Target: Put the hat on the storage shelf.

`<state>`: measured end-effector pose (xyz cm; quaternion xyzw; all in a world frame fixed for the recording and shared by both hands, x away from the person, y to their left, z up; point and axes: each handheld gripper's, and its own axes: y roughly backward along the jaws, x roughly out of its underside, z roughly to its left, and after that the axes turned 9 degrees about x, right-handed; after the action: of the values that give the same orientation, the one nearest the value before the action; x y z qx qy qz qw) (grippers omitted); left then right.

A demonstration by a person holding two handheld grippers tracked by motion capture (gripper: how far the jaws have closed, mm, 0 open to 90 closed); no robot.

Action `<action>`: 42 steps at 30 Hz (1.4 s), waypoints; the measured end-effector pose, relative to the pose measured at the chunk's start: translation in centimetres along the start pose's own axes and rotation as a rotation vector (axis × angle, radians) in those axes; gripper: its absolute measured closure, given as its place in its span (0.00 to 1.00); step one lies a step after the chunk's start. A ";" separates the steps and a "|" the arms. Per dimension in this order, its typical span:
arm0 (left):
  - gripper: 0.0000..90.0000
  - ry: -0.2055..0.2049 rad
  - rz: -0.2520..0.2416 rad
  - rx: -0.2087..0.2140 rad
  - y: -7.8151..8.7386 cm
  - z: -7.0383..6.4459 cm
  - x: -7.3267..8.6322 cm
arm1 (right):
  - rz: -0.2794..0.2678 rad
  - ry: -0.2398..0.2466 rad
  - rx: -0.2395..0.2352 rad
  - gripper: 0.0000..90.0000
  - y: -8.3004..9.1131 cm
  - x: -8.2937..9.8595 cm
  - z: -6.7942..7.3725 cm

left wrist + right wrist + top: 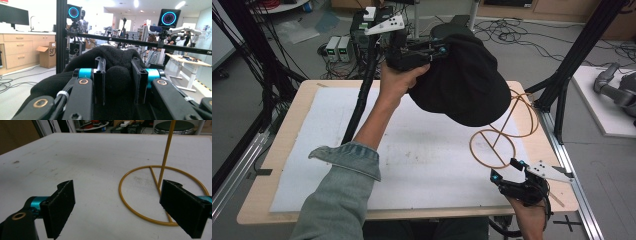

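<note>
While the white foam mat (412,150) covers most of the wooden table (277,165), the right gripper (508,170) sits nearest, at the mat's near right corner, held in a hand (528,217) that comes up from the bottom edge. Its two flat black pads (61,205) stand wide apart with nothing between them, their faces rough and grainy in the right gripper view. Just beyond that gripper, on the mat's right side, stands the wire hat stand (497,145): a thin, smooth, mustard-coloured rod bent into a flat ring base with a spoke across it, a slanted stem rising from the spoke, and a second ring higher up. One pad overlaps the base ring in the right gripper view; I cannot tell whether it touches.

Farther back, above the mat's far edge, the left gripper (439,50) is raised in a hand (397,80) with a denim sleeve (342,190) behind it. Its jaws are closed nearly together on a fold of the black cap (462,85), a soft, fuzzy, rounded cloth shape hanging in the air, covering the stand's upper ring. Beyond the mat lie grey floor and tangled cables (522,35).
</note>
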<state>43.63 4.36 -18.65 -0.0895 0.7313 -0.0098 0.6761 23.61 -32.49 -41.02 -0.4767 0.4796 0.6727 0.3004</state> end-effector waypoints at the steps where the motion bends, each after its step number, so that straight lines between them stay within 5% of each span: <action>1: 0.77 0.005 -0.001 0.002 -0.3 0.1 0.1 | 0.000 0.000 0.000 0.14 0.0 0.0 0.0; 15: 0.77 0.061 -0.025 0.027 -3.1 1.7 2.1 | 0.007 -0.006 -0.002 0.14 0.0 0.1 0.0; 42: 0.77 0.107 0.060 0.054 -9.5 2.0 6.4 | 0.011 -0.005 -0.007 0.14 0.0 0.1 -0.1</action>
<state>46.29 -5.74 -23.82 -0.0488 0.7683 -0.0140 0.6381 23.63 -32.57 -41.13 -0.4733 0.4792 0.6772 0.2964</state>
